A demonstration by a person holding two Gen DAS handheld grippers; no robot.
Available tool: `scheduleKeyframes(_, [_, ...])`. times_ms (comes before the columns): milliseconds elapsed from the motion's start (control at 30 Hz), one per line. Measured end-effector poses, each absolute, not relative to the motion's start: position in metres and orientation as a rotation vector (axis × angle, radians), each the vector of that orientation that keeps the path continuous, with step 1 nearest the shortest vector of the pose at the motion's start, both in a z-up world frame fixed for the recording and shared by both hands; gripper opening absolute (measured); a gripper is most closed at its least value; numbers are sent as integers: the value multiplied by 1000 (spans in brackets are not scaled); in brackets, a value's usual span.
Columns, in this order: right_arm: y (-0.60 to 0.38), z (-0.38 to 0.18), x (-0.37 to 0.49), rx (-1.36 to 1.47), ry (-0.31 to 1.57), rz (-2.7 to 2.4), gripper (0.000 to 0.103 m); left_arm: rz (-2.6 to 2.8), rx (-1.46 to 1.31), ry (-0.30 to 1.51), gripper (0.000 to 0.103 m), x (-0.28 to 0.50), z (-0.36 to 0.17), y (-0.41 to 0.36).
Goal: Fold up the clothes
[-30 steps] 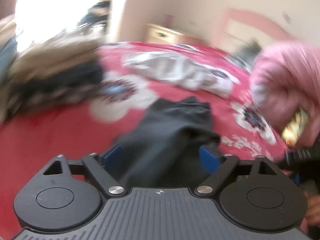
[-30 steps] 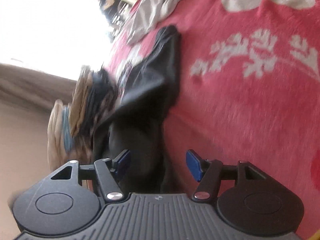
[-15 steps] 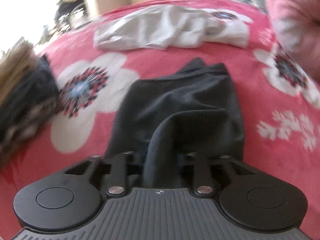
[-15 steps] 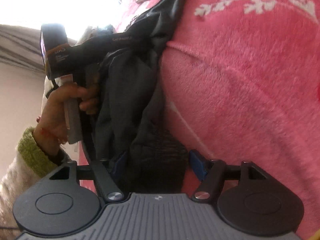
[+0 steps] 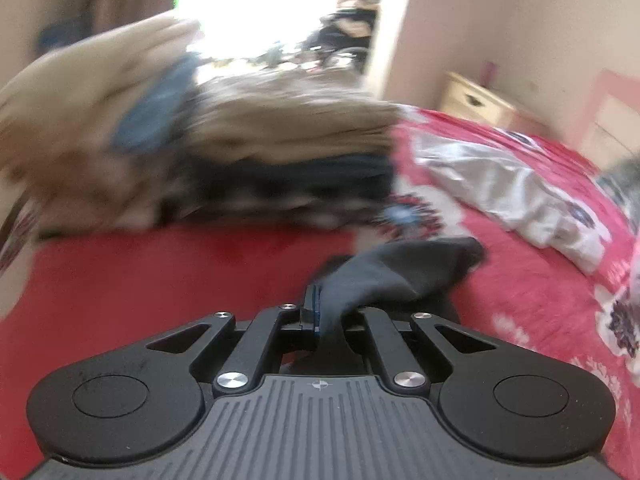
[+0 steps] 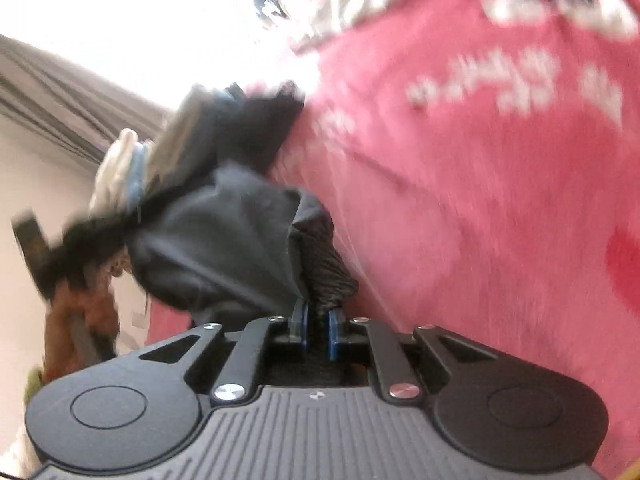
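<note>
Item: dark garment (image 5: pixel 404 272), soft, light, limp (likely to sag between holds), bunched on the red floral bed (image 5: pixel 532 280) just ahead of both tools. Left hand-held gripper (image 5: pixel 320 316) pinched tight on its edge; right hand-held gripper (image 6: pixel 318 326), jaws just closing, clamps a gathered corner. Best held at edges or corners.

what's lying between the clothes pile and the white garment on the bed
Left wrist view: between the clothes pile and white garment only bare red floral bedspread shows.
</note>
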State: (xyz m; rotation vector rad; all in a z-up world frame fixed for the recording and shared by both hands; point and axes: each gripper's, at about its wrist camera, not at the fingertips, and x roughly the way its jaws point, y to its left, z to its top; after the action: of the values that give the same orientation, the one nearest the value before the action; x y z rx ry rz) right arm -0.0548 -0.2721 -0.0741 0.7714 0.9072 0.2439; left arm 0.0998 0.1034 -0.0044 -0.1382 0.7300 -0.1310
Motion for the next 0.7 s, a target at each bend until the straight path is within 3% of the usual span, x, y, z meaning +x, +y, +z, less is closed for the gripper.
scheduleKeyframes(333, [-204,0,-52,419,684,534,12,113,-195,670,2,-20,16,198])
scheduleKeyframes(400, [-187,6,-60,351,682,633,17,164,-162,700,2,-39,12,214])
scheduleKeyframes(467, [-170,6,-67,301,723,700,34,195,-145,763,3,-55,2,227])
scheduleKeyframes(567, [-163,-6,-83,223,796,753,45,213,-139,874,8,-77,-15,244])
scheduleKeyframes(700, [-168,-24,-96,241,908,780,53,219,-106,924,31,-105,-20,256])
